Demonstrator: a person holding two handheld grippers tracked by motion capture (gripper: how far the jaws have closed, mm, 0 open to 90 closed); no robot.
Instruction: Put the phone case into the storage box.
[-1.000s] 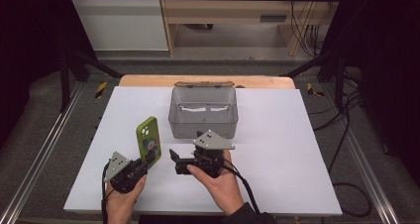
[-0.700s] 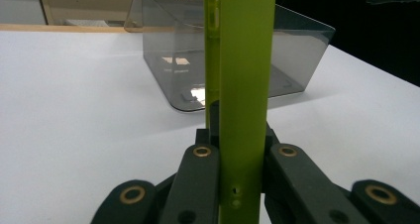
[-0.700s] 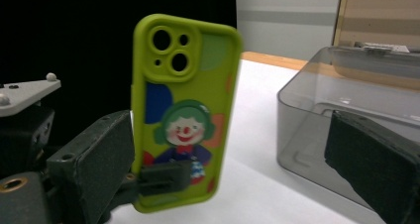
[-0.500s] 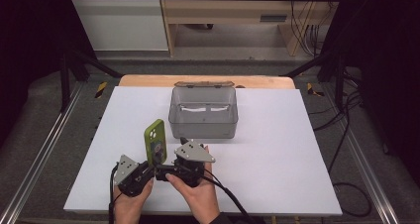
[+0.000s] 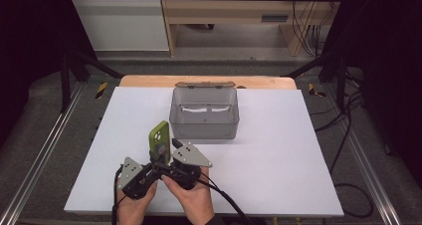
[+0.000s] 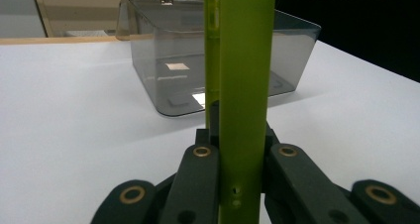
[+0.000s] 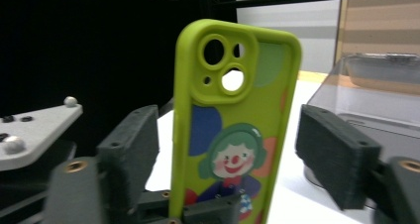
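High view is showing a white table top (image 5: pixel 278 150) sitting on a wooden bench, with grey floor, metal rails and dark curtains around it. Near the front edge, the left gripper (image 5: pixel 149 171) is clamping the bottom of a green phone case (image 5: pixel 160 141) and holding it upright. The right gripper (image 5: pixel 175 160) is sitting beside it; its jaws have just been closing with the case between them, pads not yet touching. A clear grey box (image 5: pixel 204 114) is standing behind, well apart.
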